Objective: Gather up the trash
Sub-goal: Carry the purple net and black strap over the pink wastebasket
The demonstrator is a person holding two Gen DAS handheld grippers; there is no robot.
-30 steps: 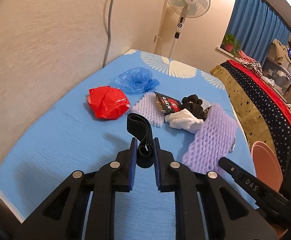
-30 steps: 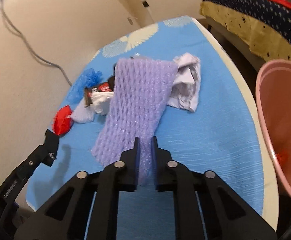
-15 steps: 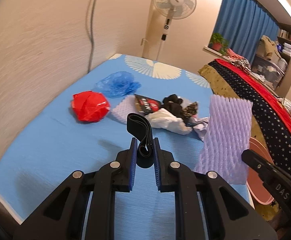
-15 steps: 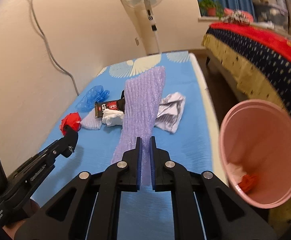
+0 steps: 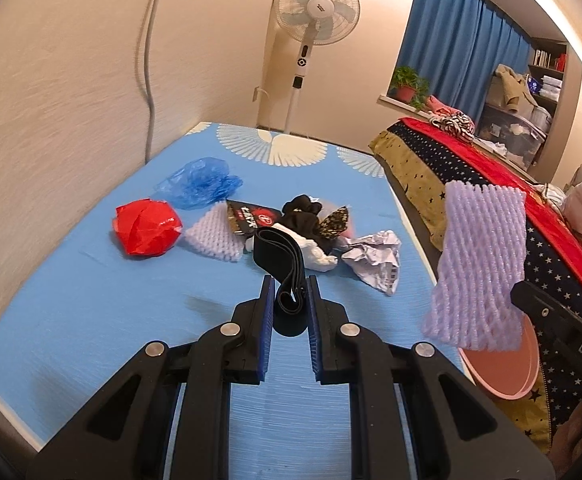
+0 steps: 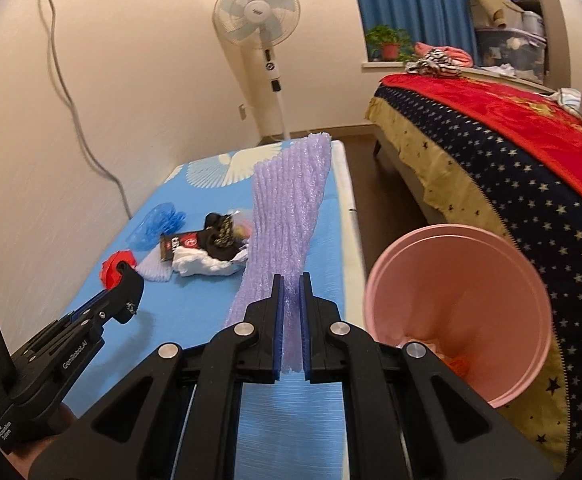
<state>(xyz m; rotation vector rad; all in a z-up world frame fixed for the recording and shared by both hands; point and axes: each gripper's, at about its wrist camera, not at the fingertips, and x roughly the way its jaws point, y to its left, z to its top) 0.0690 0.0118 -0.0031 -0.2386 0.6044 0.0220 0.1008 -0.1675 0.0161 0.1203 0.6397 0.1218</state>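
My left gripper (image 5: pixel 289 292) is shut on a black band (image 5: pixel 281 256), held just above the blue table (image 5: pixel 91 300). My right gripper (image 6: pixel 289 284) is shut on a purple foam net sleeve (image 6: pixel 291 208), lifted off the table; the same sleeve (image 5: pixel 481 264) hangs at the right in the left wrist view. A pink bin (image 6: pixel 459 312) stands to the right of the table with some trash inside. Still lying on the table are a red bag (image 5: pixel 147 226), a blue bag (image 5: pixel 197 182), a white foam net (image 5: pixel 213 234), a dark wrapper (image 5: pixel 253 216), black cloth (image 5: pixel 303 216) and crumpled paper (image 5: pixel 375 256).
A bed with a starred, red-topped cover (image 6: pixel 511 152) runs along the right, with a narrow strip of floor (image 6: pixel 387 200) between it and the table. A standing fan (image 5: pixel 317 12) is behind the table. A wall (image 5: pixel 51 100) borders the table's left side.
My right gripper has lifted the purple foam sleeve off the table and carried it toward the pink bin. My left gripper, still holding the black band, shifted slightly.
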